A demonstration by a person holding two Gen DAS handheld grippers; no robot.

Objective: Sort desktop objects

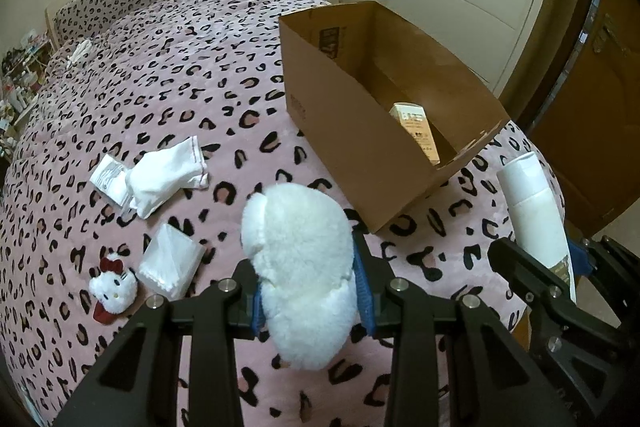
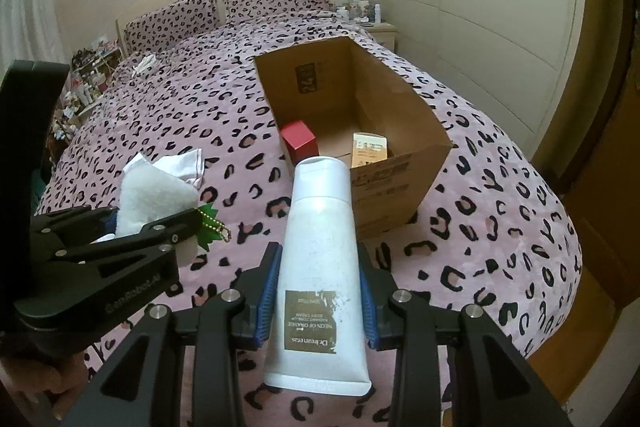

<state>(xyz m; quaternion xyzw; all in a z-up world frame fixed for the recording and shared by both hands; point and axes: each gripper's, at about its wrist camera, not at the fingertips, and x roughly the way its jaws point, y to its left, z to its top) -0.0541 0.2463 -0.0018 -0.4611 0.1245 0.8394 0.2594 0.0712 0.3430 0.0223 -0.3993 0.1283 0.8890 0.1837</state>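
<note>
My left gripper (image 1: 306, 287) is shut on a white plush toy (image 1: 300, 267) and holds it above the bed, near the front left corner of an open cardboard box (image 1: 360, 155). My right gripper (image 2: 318, 291) is shut on a white cream tube (image 2: 320, 267), cap pointing toward the box (image 2: 384, 179). The box holds a red carton (image 2: 299, 143) and a cream-orange carton (image 2: 368, 149). In the left wrist view the tube (image 1: 534, 211) and right gripper show at the right. In the right wrist view the plush (image 2: 152, 199) and left gripper show at the left.
On the leopard-print bedspread (image 1: 160, 99) lie a white sock (image 1: 164, 175), a labelled packet (image 1: 107, 177), a clear tissue pack (image 1: 170, 265) and a small Hello Kitty plush (image 1: 112, 287). Pillows sit at the far end. A nightstand with bottles (image 2: 360, 7) stands behind the box.
</note>
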